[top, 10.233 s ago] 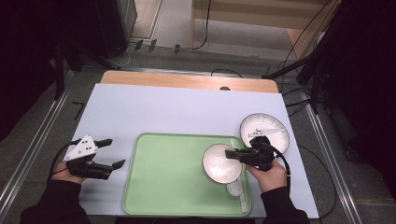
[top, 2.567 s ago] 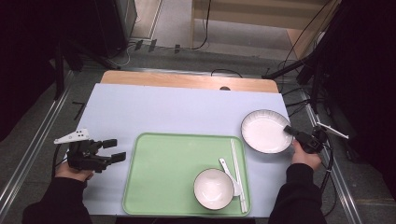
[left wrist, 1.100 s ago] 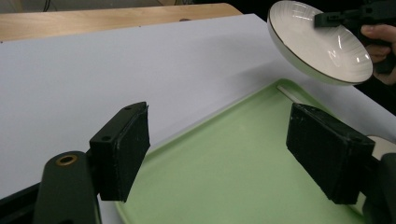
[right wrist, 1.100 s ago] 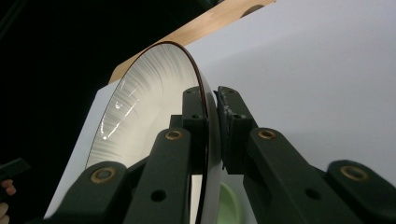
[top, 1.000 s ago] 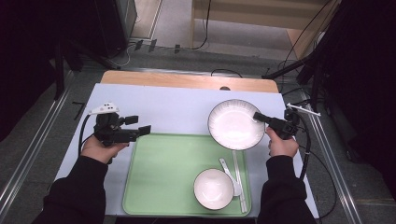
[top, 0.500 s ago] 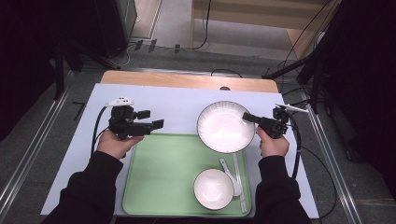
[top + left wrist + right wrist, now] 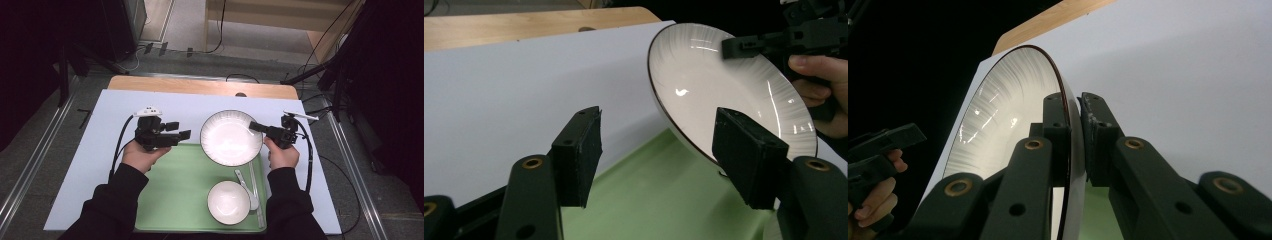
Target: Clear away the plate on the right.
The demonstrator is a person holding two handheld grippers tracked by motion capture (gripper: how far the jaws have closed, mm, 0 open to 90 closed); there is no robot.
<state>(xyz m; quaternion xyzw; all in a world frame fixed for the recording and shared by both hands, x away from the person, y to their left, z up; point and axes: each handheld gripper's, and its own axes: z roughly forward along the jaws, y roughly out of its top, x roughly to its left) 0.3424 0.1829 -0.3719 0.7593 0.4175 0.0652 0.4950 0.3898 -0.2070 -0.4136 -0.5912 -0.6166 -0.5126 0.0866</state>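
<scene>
**High view: plate carried in over the tray**

High view: the plate (image 7: 231,137) is held by its right rim in the right gripper (image 7: 256,127), whose jaws are clamped on it. It is seen over the far edge of the green tray (image 7: 175,192), where a second ago it was farther right, partly over the white mat (image 7: 100,150). The left gripper (image 7: 181,134) has been brought in from the left and is now just beside the plate's left rim, apart from it. A bowl (image 7: 228,202), a spoon (image 7: 247,189) and chopsticks (image 7: 257,192) are seen on the tray's near right part.

Left gripper view: the plate (image 7: 724,100) is seen tilted, its left rim low over the tray (image 7: 649,200). The left jaws have just been closing but are unclenched, with nothing pressed between the pads; the plate's edge lies beyond the right-hand pad (image 7: 746,155). The right gripper (image 7: 749,47) is seen on the far rim.

Right gripper view: the rim of the plate (image 7: 998,120) is pinched firmly between the two pads (image 7: 1055,125).

By this reading, the plate is being brought to the tray, and a second grip or steadying on the left rim may be intended before it is set down in the free space behind the bowl.
</scene>
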